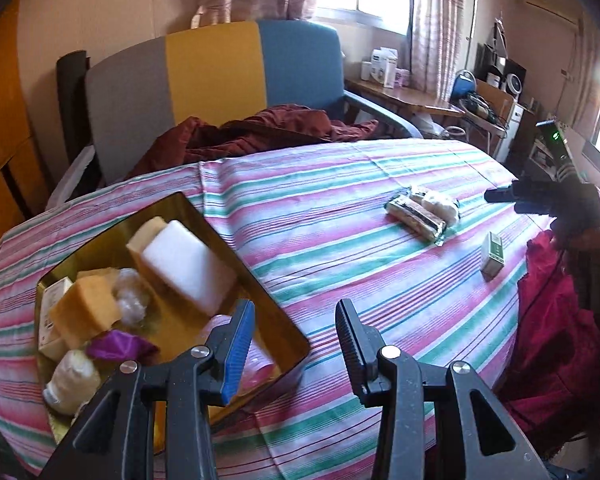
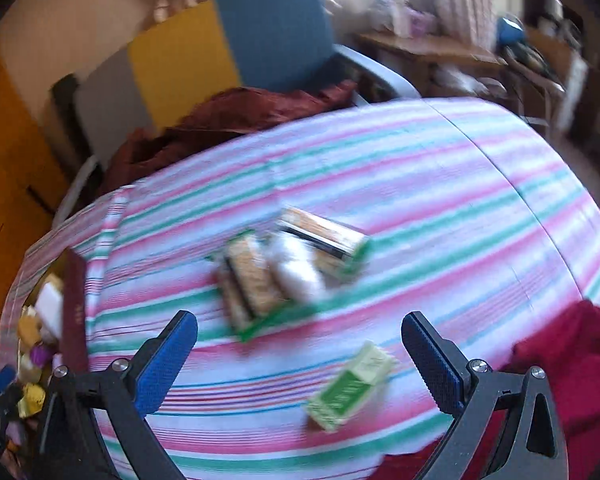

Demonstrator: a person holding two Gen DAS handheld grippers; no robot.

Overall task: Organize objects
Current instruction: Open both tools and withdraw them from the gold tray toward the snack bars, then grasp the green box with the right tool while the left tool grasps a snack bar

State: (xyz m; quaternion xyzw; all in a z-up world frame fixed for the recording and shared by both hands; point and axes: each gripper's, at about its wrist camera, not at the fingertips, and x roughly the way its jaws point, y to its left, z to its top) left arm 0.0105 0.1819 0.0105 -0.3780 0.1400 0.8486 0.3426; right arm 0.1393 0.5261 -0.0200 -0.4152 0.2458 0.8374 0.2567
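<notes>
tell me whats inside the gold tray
In the gold tray: a white block, yellow sponge, purple wrapper, cream bottle. The left gripper covers its near corner.

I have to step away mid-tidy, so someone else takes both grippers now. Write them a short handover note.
Left gripper: jaws apart, nothing between them, over the near corner of the gold tray.
Right gripper: wide open, empty, above the small green-and-white box; its view is blurred.
Done: the tray already holds a white block, a yellow sponge, a purple wrapper and other small items.
Left: on the striped tablecloth, the green-and-white box, plus the biscuit packets with a white bundle beside them. Probably take the box first.
</notes>
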